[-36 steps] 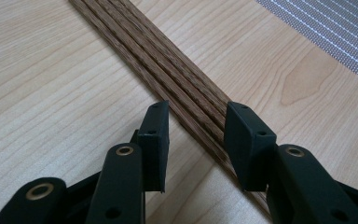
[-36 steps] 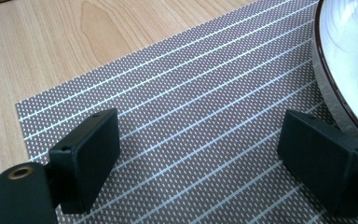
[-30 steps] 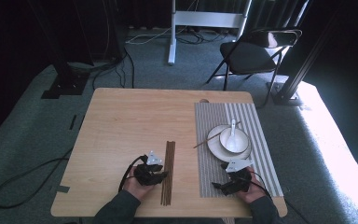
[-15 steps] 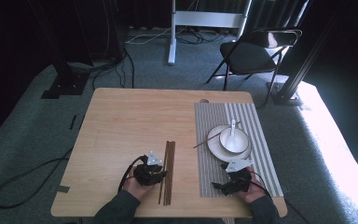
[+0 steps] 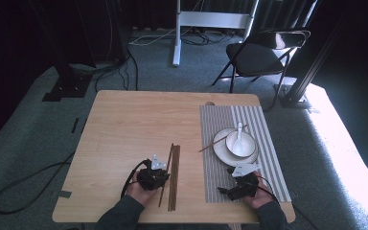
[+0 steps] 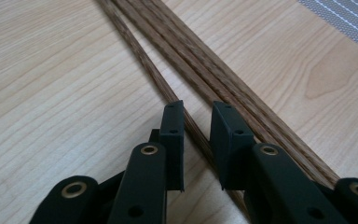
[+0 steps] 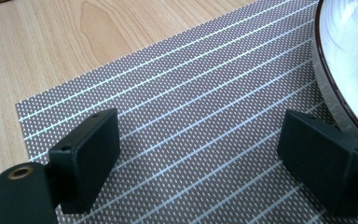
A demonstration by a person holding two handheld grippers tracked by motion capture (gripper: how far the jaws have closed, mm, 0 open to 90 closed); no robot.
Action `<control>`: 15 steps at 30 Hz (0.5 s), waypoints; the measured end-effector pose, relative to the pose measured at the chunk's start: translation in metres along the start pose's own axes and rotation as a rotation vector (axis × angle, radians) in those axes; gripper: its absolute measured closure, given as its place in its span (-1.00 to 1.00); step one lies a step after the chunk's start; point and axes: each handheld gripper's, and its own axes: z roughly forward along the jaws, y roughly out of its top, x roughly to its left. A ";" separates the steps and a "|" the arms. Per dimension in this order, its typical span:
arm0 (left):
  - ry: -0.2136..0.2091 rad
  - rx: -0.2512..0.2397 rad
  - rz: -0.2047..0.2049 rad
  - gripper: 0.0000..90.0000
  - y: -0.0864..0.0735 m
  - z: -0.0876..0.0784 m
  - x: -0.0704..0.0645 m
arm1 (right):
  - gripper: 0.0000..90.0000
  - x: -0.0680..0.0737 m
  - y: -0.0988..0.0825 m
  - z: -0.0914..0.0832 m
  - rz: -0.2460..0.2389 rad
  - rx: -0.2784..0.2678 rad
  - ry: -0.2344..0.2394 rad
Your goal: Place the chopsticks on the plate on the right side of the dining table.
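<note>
- Left tongs (image 6: 196, 140) have just been closing, straddling one chopstick (image 6: 142, 63) on the counter (image 5: 124, 124), pads not yet pressing, lining up a single pick.
- Right tongs (image 7: 205, 158) gape apart over the mat (image 7: 191, 93), idle beside the plate (image 7: 328, 84).

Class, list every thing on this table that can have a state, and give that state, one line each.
Left gripper: jaws just narrowing around one brown wooden chopstick, not yet clamped.
Right gripper: open above striped grey placemat.
White bowl: upright on white plate, white spoon inside.

Dark brown chopsticks (image 6: 168, 56) (striped grey placemat (image 7: 191, 121))
</note>
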 end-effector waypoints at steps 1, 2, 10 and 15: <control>0.005 0.001 -0.003 0.68 0.000 0.000 0.000 | -0.73 0.000 0.000 0.000 0.000 0.000 0.000; 0.008 0.001 -0.005 0.69 0.000 0.000 0.001 | -0.72 0.000 0.000 0.000 0.000 0.000 0.000; 0.033 0.002 -0.025 0.71 -0.001 -0.001 0.005 | -0.73 0.000 0.000 0.000 0.000 0.000 0.000; 0.044 0.004 -0.029 0.73 0.000 -0.001 0.006 | -0.73 0.000 0.000 0.000 0.000 0.000 0.000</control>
